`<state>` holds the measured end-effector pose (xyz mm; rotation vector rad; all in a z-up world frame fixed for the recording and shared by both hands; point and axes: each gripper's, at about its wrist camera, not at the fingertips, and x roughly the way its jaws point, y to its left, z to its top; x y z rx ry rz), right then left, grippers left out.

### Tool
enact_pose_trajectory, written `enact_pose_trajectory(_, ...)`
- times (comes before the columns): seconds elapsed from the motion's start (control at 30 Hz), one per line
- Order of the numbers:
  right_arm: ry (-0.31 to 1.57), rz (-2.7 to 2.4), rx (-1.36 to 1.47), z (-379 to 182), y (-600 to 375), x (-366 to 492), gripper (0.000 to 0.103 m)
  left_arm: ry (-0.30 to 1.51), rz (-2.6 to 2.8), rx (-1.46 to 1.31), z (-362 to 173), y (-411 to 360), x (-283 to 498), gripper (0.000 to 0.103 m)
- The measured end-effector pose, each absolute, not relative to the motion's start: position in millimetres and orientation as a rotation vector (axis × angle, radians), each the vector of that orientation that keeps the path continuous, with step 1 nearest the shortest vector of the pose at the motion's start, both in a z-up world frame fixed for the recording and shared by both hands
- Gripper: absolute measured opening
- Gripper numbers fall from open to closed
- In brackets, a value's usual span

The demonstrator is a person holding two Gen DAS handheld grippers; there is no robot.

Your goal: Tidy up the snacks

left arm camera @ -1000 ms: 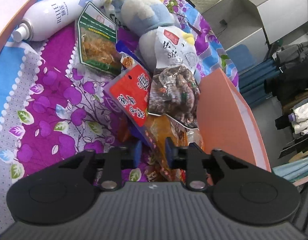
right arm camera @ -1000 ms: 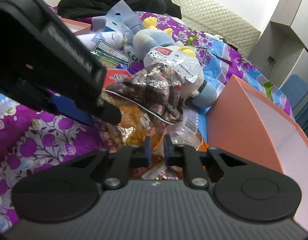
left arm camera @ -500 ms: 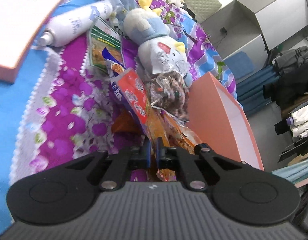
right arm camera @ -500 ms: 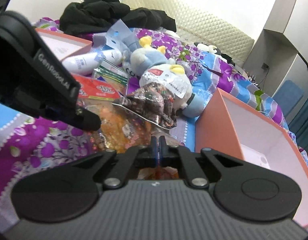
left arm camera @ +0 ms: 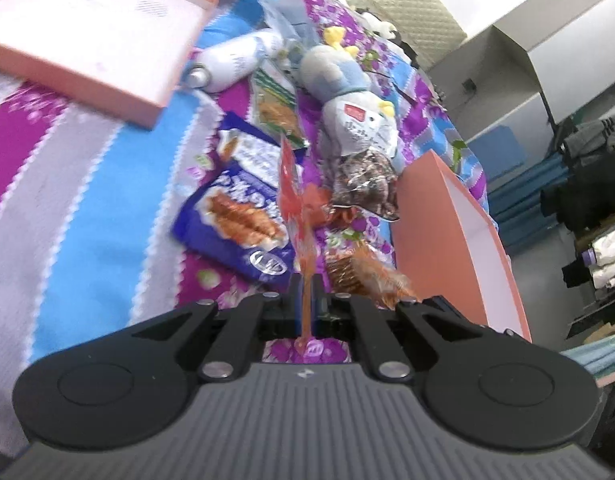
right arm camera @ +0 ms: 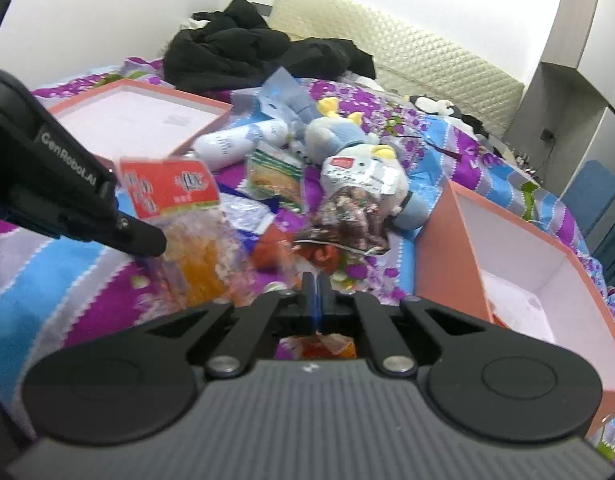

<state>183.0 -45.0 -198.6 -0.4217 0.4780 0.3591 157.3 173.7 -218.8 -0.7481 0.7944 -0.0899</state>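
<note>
My left gripper (left arm camera: 306,292) is shut on a red-topped bag of orange snacks (left arm camera: 295,208), seen edge-on and lifted off the bedspread. In the right wrist view that same bag (right arm camera: 175,196) hangs from the left gripper (right arm camera: 147,240) at the left. My right gripper (right arm camera: 316,292) is shut on the edge of a clear packet with red and orange pieces (right arm camera: 275,252). A purple snack bag (left arm camera: 235,216), a green bag (right arm camera: 275,172) and a dark candy bag (right arm camera: 347,212) lie on the bed. An open orange box (right arm camera: 447,248) stands at the right.
A plush toy (left arm camera: 339,76) and a white spray bottle (left arm camera: 231,64) lie behind the snacks. The orange box lid (left arm camera: 87,40) rests at the far left. Black clothes (right arm camera: 259,52) are heaped by the headboard. Shelves and hanging clothes stand beyond the bed's right edge.
Both grippers closed on their bags, then rose and pulled back. The red-topped bag came up off the pile, uncovering the purple bag beneath it.
</note>
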Motion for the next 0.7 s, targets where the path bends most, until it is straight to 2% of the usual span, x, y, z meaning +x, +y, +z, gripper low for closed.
enact_pose_trajectory(0.4,0.542,0.437,-0.386,-212,-43,145,0.003,0.801,-0.042,-0.74,-218,180,107,0.003)
enact_pose_trajectory(0.7,0.607,0.453,-0.267,-231,-65,144,0.006,0.861,-0.074,-0.611,-226,165,117,0.004)
